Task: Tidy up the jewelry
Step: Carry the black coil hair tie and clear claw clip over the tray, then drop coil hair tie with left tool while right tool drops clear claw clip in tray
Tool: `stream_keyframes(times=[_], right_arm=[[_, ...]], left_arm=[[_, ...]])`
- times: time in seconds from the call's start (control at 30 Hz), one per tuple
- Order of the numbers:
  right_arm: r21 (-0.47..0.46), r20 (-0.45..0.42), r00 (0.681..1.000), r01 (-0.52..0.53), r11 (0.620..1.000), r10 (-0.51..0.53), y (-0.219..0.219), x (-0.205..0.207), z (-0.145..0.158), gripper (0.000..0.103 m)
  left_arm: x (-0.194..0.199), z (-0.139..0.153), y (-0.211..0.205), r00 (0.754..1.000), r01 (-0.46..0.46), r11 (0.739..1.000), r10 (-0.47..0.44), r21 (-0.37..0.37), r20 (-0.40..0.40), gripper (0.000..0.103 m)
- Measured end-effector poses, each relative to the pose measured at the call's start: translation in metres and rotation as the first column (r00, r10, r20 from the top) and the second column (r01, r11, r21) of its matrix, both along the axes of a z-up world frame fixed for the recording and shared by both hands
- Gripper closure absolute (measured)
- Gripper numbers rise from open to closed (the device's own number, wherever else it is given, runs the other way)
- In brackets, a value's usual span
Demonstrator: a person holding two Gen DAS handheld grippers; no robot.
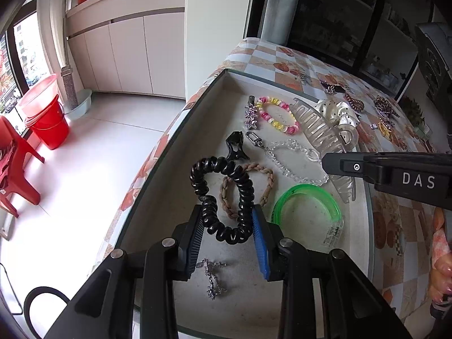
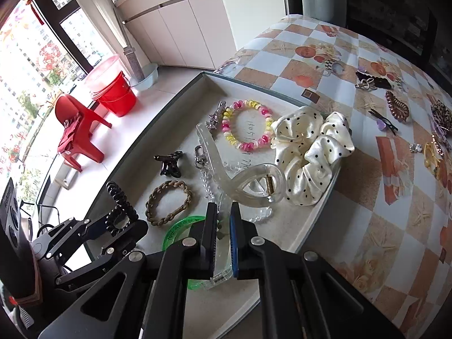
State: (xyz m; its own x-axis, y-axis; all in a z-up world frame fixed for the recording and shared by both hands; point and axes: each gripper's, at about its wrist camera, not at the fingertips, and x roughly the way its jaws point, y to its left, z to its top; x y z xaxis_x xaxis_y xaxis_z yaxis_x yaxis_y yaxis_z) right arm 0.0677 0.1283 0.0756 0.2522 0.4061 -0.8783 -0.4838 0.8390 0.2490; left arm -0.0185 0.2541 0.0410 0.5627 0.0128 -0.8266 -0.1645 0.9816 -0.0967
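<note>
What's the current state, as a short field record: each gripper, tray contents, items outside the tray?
left gripper: shut on black spiral hair tie, over the tray
right gripper: shut on clear claw clip
in tray: braided band, green bangle, beaded bracelet, polka-dot scrunchie
outside tray: brown spiral tie and other clips on tablecloth

L tool (image 1: 228,226) clamped w/ load; R tool (image 2: 223,236) clamped too.
</note>
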Motion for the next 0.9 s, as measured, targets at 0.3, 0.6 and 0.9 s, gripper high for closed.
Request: stream_keyframes(times=[0.3, 0.6, 0.9], right_arm=[[-0.042, -0.016, 1.000, -0.003, 0.999, 0.002, 0.006, 0.008, -0.018, 0.095], [-0.048, -0.021, 1.000, -0.007, 0.999, 0.006, 0.010, 0.013, -0.024, 0.095], [-0.028, -0.033, 0.999, 0.001, 1.000, -0.002, 0.007, 0.013, -0.024, 0.094]], left_arm=[[0.008, -0.014, -0.002, 0.999, 0.006, 1.000, -0.006, 0.003, -0.036, 0.067], [0.012, -0.016, -0.007, 0.999, 0.011, 0.998, -0.009, 0.054, -0.040, 0.049], [0.010, -0.016, -0.006, 0.999, 0.000, 0.997, 0.004, 0.071, -0.044, 0.042]])
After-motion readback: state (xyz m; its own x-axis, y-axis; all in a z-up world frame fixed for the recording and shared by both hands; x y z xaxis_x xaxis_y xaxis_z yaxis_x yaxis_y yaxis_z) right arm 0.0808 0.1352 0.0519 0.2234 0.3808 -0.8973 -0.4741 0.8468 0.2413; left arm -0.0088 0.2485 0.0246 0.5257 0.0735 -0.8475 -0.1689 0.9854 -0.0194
